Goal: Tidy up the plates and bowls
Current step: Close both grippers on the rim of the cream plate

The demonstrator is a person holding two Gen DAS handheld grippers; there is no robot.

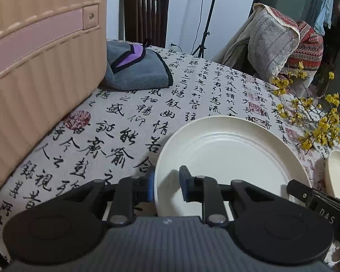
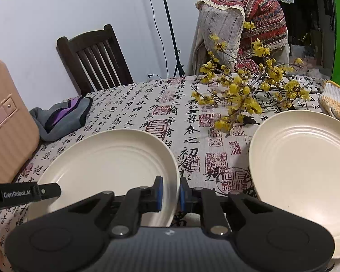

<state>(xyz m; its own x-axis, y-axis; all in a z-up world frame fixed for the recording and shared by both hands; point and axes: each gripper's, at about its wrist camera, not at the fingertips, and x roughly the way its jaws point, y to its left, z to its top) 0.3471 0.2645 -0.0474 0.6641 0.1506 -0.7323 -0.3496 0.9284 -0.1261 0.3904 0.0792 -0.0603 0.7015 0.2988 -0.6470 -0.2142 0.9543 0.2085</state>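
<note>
A cream plate (image 1: 226,156) (image 2: 106,165) lies on the calligraphy tablecloth (image 1: 115,124) (image 2: 192,133). My left gripper (image 1: 167,185) straddles its left rim, one blue pad outside and one inside, shut on it. My right gripper (image 2: 170,191) is shut on the same plate's right rim. Each gripper's tip also shows in the other wrist view, at the opposite edge of the plate. A second cream plate (image 2: 306,170) (image 1: 337,172) rests to the right, untouched.
A pink ribbed suitcase (image 1: 40,68) (image 2: 6,124) stands at the left. A grey and purple cloth (image 1: 136,70) (image 2: 63,117) lies behind the plate. Yellow flower branches (image 2: 244,90) (image 1: 317,122) and a glove (image 2: 335,104) lie at the back right. A dark chair (image 2: 93,56) stands beyond the table.
</note>
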